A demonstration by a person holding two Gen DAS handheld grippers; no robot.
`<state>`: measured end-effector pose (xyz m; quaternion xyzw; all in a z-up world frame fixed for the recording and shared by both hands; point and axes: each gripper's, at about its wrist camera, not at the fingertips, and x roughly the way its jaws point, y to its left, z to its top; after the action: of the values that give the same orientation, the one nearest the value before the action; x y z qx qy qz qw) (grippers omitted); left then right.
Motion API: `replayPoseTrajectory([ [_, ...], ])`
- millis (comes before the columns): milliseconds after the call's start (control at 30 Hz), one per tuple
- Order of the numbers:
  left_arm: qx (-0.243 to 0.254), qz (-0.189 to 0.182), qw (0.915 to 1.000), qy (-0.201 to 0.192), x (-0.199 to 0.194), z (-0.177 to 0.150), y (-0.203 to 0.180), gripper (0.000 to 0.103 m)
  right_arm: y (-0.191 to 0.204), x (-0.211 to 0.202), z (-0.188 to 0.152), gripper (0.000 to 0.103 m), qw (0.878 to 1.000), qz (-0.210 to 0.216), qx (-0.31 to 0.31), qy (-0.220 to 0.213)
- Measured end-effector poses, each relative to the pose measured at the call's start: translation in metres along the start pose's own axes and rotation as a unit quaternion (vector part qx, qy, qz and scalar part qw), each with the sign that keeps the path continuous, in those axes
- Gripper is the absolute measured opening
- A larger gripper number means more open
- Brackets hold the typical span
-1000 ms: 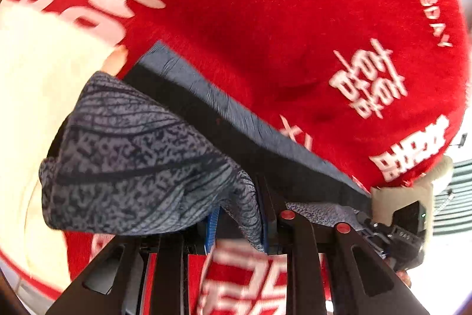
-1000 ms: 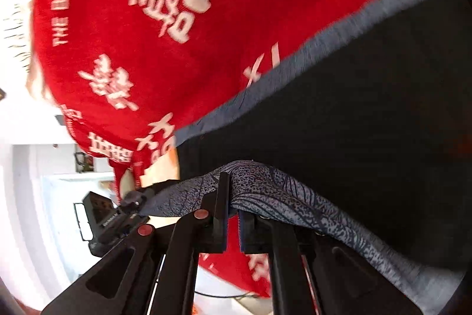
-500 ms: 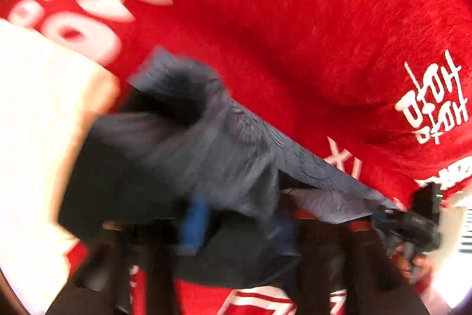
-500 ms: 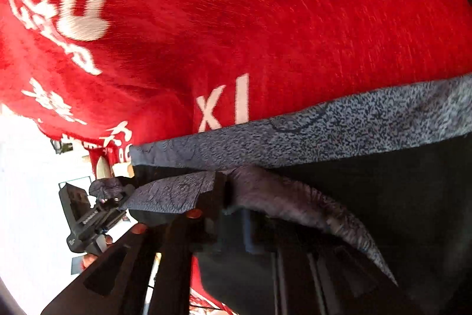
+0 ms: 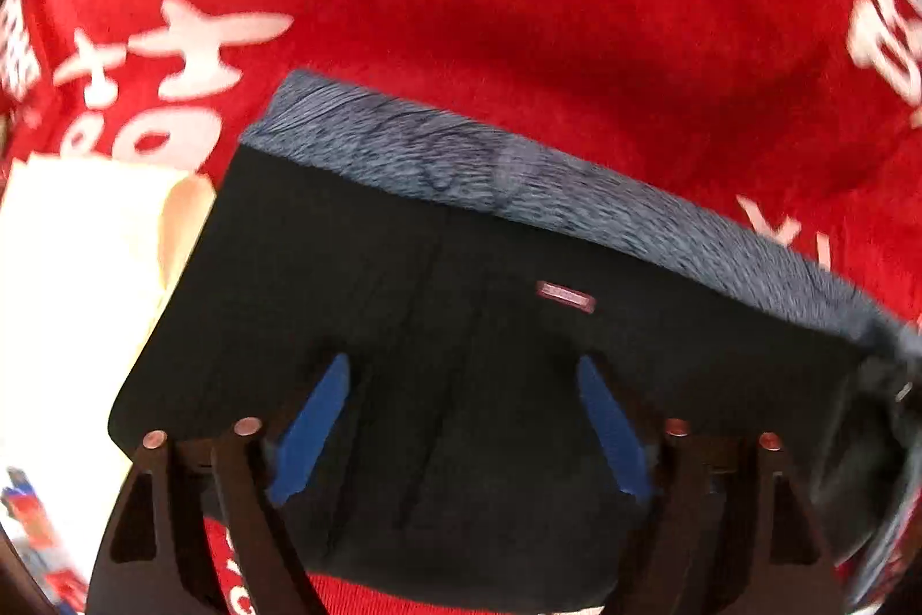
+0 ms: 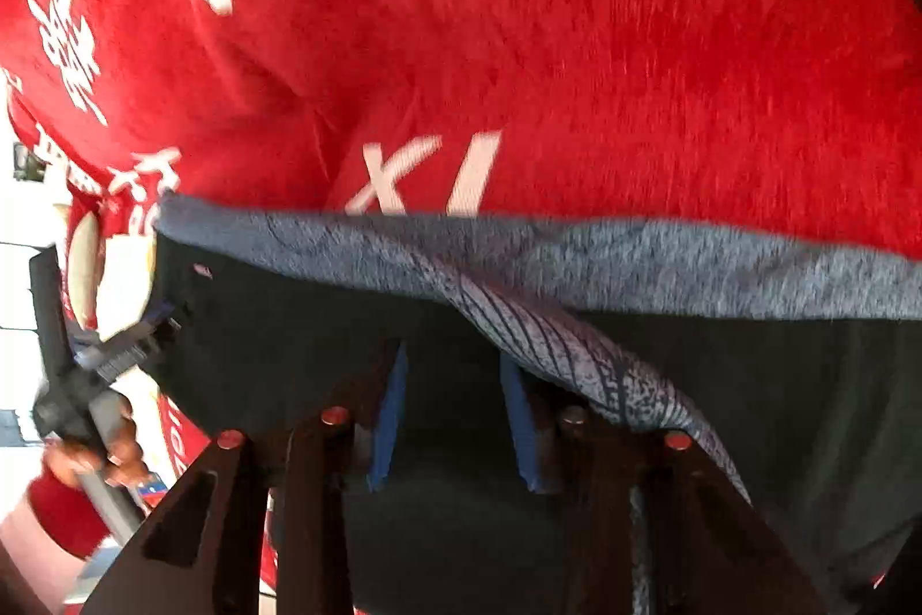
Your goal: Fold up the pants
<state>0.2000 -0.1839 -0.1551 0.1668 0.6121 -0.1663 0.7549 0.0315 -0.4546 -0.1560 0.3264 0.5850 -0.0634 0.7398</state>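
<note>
The pants [image 5: 438,304] lie folded on a red blanket [image 5: 518,10]: a black panel with a grey patterned band [image 5: 518,177] along the far edge and a small red label [image 5: 565,295]. My left gripper [image 5: 461,384] is open above the black panel, blue pads spread wide, holding nothing. In the right wrist view the pants [image 6: 288,344] show the same grey band [image 6: 691,263]. My right gripper [image 6: 455,373] is open; a grey patterned flap [image 6: 576,355] drapes over its right finger.
The red blanket has white characters [image 6: 426,177]. A cream cloth [image 5: 86,269] lies left of the pants. The other hand-held gripper [image 6: 86,355] and the person's hand [image 6: 92,459] show at the left of the right wrist view.
Both grippers were shut on the grey patterned fabric and have opened. The fabric has dropped, and the pants now lie flat with the black panel on top.
</note>
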Motion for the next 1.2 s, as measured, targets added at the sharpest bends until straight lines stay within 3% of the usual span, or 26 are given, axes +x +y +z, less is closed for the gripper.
replayPoseTrajectory([
  [67,0.019,-0.017,0.9997,0.002,-0.013,-0.007,-0.009,0.082,-0.005,-0.019,-0.001,0.042,0.999,0.028,0.021,-0.023],
  [133,0.027,-0.029,0.9992,0.005,-0.03,-0.018,-0.018,0.082,-0.009,-0.042,-0.01,0.059,0.998,0.044,0.025,-0.046],
  [300,0.067,-0.059,0.996,0.0,-0.067,-0.055,-0.054,0.082,-0.024,-0.094,-0.067,0.06,0.997,-0.005,0.021,-0.081],
  [433,0.111,-0.102,0.9885,0.018,-0.075,-0.087,-0.11,0.082,-0.046,-0.121,-0.134,0.06,0.991,-0.072,0.055,-0.094],
  [567,0.15,-0.151,0.9765,0.034,-0.079,-0.12,-0.157,0.082,-0.085,-0.15,-0.22,0.06,0.978,-0.106,0.149,-0.105],
  [733,0.189,-0.176,0.9654,0.031,-0.09,-0.155,-0.19,0.082,-0.122,-0.166,-0.323,0.06,0.95,-0.109,0.261,-0.134],
  [800,0.209,-0.177,0.9613,0.033,-0.094,-0.169,-0.198,0.082,-0.131,-0.167,-0.347,0.06,0.943,-0.108,0.281,-0.143],
  [967,0.235,-0.172,0.9559,0.037,-0.097,-0.194,-0.203,0.082,-0.147,-0.156,-0.382,0.06,0.934,-0.087,0.312,-0.15],
  [1133,0.24,-0.166,0.9552,0.052,-0.085,-0.204,-0.222,0.082,-0.147,-0.135,-0.384,0.06,0.938,-0.042,0.306,-0.157],
  [1200,0.24,-0.162,0.9557,0.053,-0.081,-0.206,-0.234,0.082,-0.149,-0.129,-0.383,0.057,0.943,-0.018,0.303,-0.135],
])
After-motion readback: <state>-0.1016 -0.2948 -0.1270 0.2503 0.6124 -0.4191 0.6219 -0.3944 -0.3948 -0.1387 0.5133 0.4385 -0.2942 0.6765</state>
